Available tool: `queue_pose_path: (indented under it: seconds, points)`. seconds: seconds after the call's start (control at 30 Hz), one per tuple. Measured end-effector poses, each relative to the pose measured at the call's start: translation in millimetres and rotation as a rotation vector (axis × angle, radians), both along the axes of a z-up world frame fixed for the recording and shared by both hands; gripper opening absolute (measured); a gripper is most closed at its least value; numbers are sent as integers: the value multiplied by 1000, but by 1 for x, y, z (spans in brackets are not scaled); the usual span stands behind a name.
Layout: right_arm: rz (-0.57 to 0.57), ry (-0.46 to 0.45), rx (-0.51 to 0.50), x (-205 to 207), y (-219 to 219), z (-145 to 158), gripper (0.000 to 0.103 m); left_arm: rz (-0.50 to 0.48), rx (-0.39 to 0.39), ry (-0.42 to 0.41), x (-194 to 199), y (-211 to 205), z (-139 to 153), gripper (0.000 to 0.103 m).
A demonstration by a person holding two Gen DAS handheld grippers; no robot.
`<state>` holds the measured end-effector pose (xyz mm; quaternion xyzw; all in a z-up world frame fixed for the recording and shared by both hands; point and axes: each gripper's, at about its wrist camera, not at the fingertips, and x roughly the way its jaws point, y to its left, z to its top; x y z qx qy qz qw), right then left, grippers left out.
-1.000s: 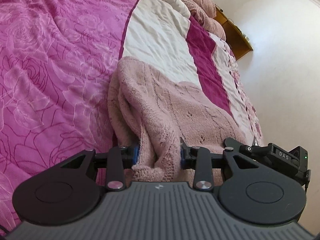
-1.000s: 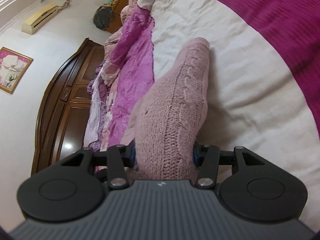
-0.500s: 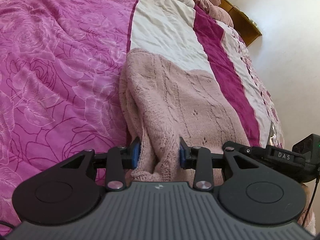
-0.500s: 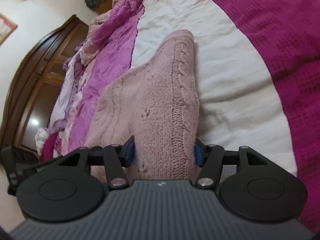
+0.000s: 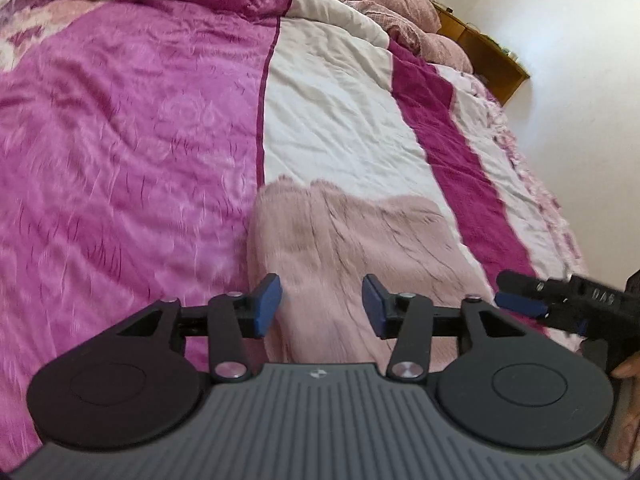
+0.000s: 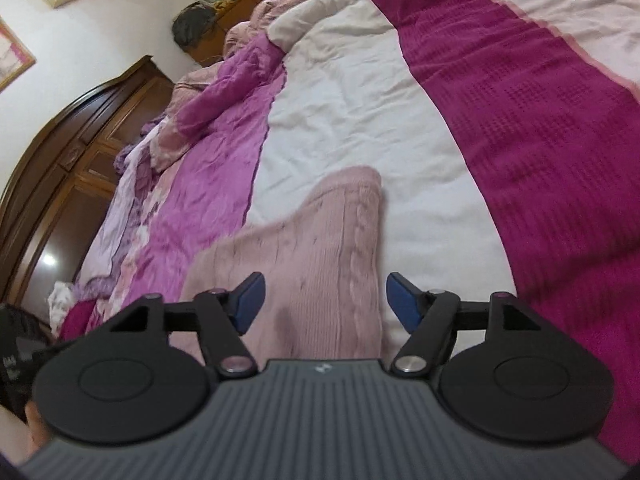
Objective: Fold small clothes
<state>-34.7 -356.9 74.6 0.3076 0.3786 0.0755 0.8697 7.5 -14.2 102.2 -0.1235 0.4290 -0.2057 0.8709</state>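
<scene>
1. L gripper (image 5: 322,304): blue pads (image 5: 267,304) spread apart, nothing pinched. Jaws have just been opening; the pink knit sweater (image 5: 360,248) shows in the gap but lies below the pads, no contact visible.
2. R gripper (image 6: 324,304): pads (image 6: 250,304) spread wider than the L pair, also pinching nothing. Jaws have just been opening too; sweater (image 6: 320,248) sits under and ahead of the gap, free of both pads.
3. Sweater lies flat on the bedspread (image 5: 120,160), folded into a compact block. From the L fingers it runs fwd and off to the right; its far edge ends on the white stripe (image 5: 340,128) of the cover.
4. From the R fingers, the sweater's cable-knit edge runs straight fwd, just inside the right pad, w/ a rounded corner at the far end. White stripe (image 6: 400,152) lies right of that edge, magenta band (image 6: 540,160) further right.
5. R gripper's blue tip (image 5: 520,306) shows beside the L gripper's right finger, low over the sweater's right side.
6. Both views blurred; fine knit detail hard to read.
7. Rumpled quilts (image 6: 224,92) well past the fingertips, wooden wardrobe (image 6: 72,148) off left.
</scene>
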Motion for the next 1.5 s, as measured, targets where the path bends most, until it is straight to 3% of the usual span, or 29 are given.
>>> queue_pose_path:
  seconds: [0.17, 0.43, 0.47, 0.5, 0.53, 0.6, 0.7, 0.8, 0.97, 1.1, 1.2, 1.5]
  points:
    - [-4, 32, -31, 32, 7, -15, 70, 12, 113, -2, 25, -17, -11, 56]
    - [15, 28, 25, 54, 14, -36, 68, -1, 123, 17, 46, -28, -27, 54]
    - [24, 14, 21, 54, 16, -38, 52, -8, 118, 16, 49, -30, -29, 50]
    - [24, -2, 4, 54, 18, -37, 27, -15, 117, 9, 50, -32, -29, 38]
    - [19, -25, -20, 52, 20, -34, 27, -24, 120, -7, 50, -35, -28, 31]
    - [11, -84, -25, 45, 19, -28, 23, -48, 142, -74, 46, -42, -22, 26]
    - [-28, -108, -81, 43, 19, -27, 23, -73, 186, -148, 45, -52, -18, 25]
    - [-31, -70, -145, 50, 21, -40, 24, -84, 242, -150, 52, -61, -31, 26]
    - [-42, -36, -100, 55, 14, -44, 31, -71, 259, -149, 54, -56, -41, 39]
    - [-65, -33, -125, 45, 16, -32, 45, -60, 286, -130, 47, -51, -31, 51]
    - [-82, -63, -149, 29, 16, -16, 54, -43, 303, -98, 33, -44, -20, 55]
    - [-12, -115, -221, -33, 32, 23, 57, -24, 248, -36, -35, -12, 1, 64]
